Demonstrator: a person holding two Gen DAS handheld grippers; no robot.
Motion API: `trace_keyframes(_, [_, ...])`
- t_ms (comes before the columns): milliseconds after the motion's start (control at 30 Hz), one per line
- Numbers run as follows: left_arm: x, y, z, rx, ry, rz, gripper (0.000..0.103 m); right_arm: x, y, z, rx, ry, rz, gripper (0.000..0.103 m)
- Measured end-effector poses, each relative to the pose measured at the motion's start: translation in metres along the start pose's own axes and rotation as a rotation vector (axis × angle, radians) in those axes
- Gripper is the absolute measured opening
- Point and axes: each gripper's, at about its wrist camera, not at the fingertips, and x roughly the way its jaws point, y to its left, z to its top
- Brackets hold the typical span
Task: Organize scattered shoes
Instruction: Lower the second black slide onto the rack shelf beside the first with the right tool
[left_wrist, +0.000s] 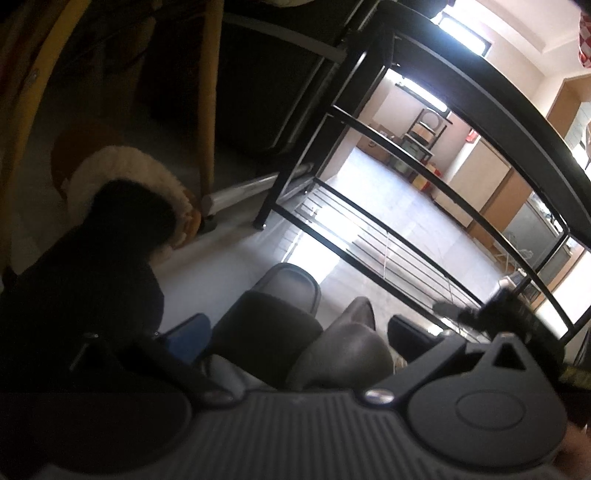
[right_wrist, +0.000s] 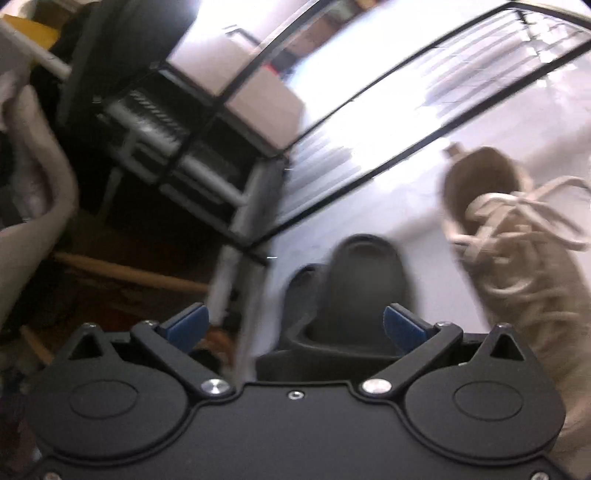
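Observation:
In the left wrist view my left gripper (left_wrist: 295, 336) is open, with a black slide sandal (left_wrist: 269, 314) and a grey-brown shoe (left_wrist: 347, 350) lying between its fingers on the pale floor. A fur-lined boot (left_wrist: 125, 177) lies further left, partly behind a dark shape. The right wrist view is blurred. There my right gripper (right_wrist: 297, 325) is open around a black slide sandal (right_wrist: 365, 280), whose heel end reaches in between the blue pads (right_wrist: 402, 325). Just to the right lies a beige laced sneaker (right_wrist: 517, 258).
A black metal shoe rack (left_wrist: 369, 221) with barred shelves stands just beyond the shoes, also seen as a black shoe rack frame (right_wrist: 369, 147). A wooden pole (left_wrist: 207, 110) and a grey tube frame (right_wrist: 236, 192) rise to the left. Pale floor stretches behind the rack.

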Motion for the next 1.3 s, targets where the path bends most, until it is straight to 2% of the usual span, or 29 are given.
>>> trace_keyframes(133, [-0.001,-0.002,-0.001,0.016,-0.004,-0.007,0.102,0.016,-0.001,-0.015,-0.03,0.085,-0.038,0.103])
trace_keyframes(200, [-0.002,-0.002,-0.001,0.018,-0.007,-0.009,0.102,0.02,0.011,-0.022,-0.096,0.087,-0.044,0.103])
trace_keyframes(267, [-0.002,-0.002,-0.001,0.014,-0.007,-0.008,0.102,0.026,0.02,-0.026,-0.108,0.104,-0.031,0.103])
trace_keyframes(333, [-0.002,-0.002,-0.001,0.009,-0.006,-0.008,0.102,0.035,0.028,-0.027,-0.111,0.117,-0.057,0.103])
trace_keyframes(733, [-0.001,-0.005,-0.002,0.034,-0.002,-0.006,0.102,0.058,0.029,-0.036,-0.159,0.113,-0.174,0.103])
trace_keyframes(1000, [-0.001,0.0,-0.001,-0.001,-0.01,-0.005,0.102,0.055,0.023,-0.03,-0.177,0.131,-0.125,0.101])
trace_keyframes(1100, [-0.001,0.002,0.0,-0.016,-0.015,-0.006,0.102,0.045,0.019,-0.03,-0.217,0.123,-0.111,0.099])
trace_keyframes(1300, [-0.001,0.002,-0.001,-0.017,-0.016,-0.013,0.102,0.037,0.034,-0.028,-0.436,0.093,-0.205,0.098])
